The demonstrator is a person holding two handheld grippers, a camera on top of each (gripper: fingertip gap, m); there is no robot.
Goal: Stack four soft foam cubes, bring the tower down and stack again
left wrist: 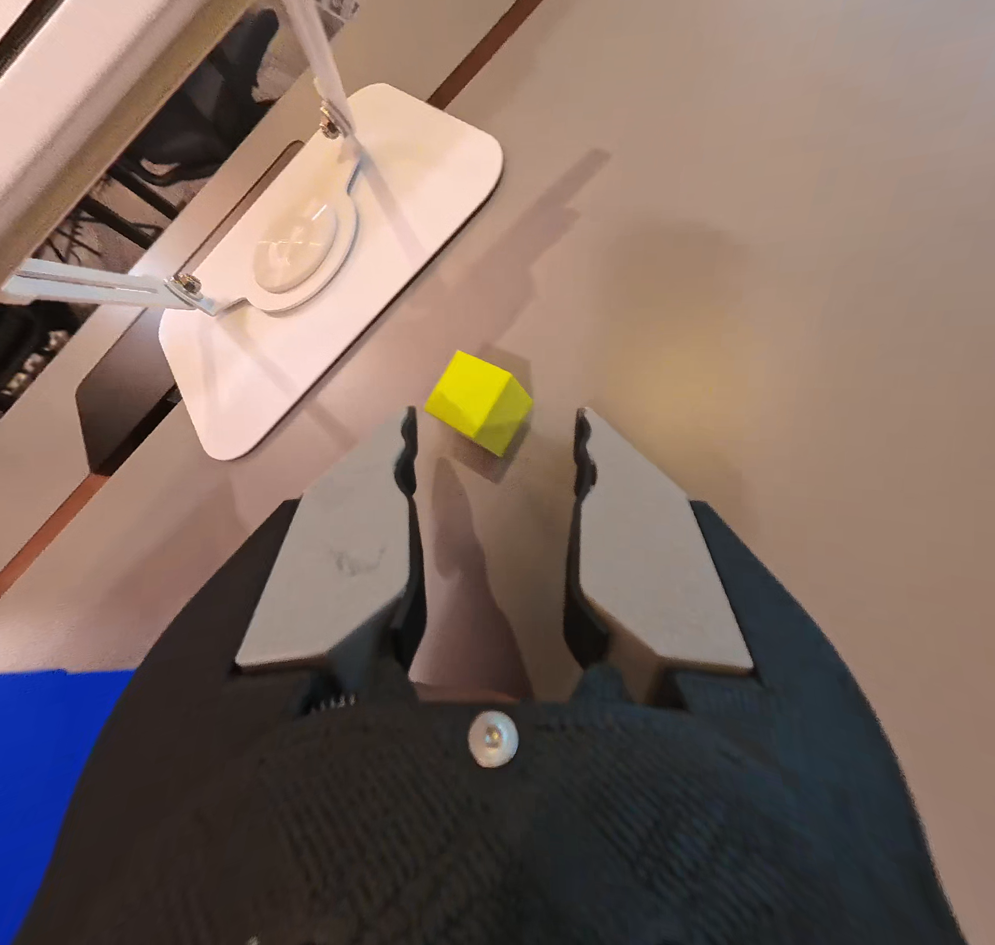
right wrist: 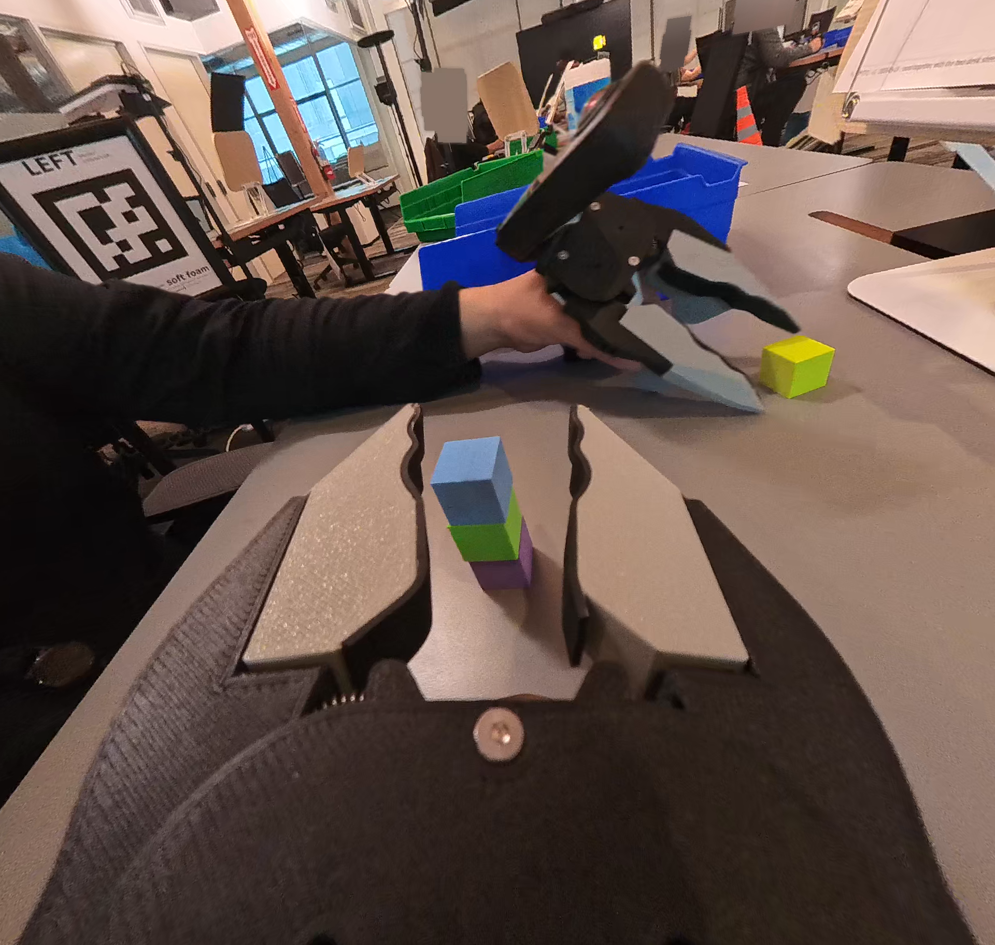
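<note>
I'm hovering my left tongs, spread wide, just short of the yellow cube; right tongs, also wide, are framing the blue-green-purple stack.

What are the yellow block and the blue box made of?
The yellow block looks like soft foam: matte, no shine, slightly rounded edges. The blue box behind the left tool looks like hard plastic: smooth, a bit glossy, with thin moulded walls. That is only how they look.

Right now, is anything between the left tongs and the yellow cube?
Nothing visible. The left tongs are open, with bare table up to the yellow cube just past their tips.
</note>
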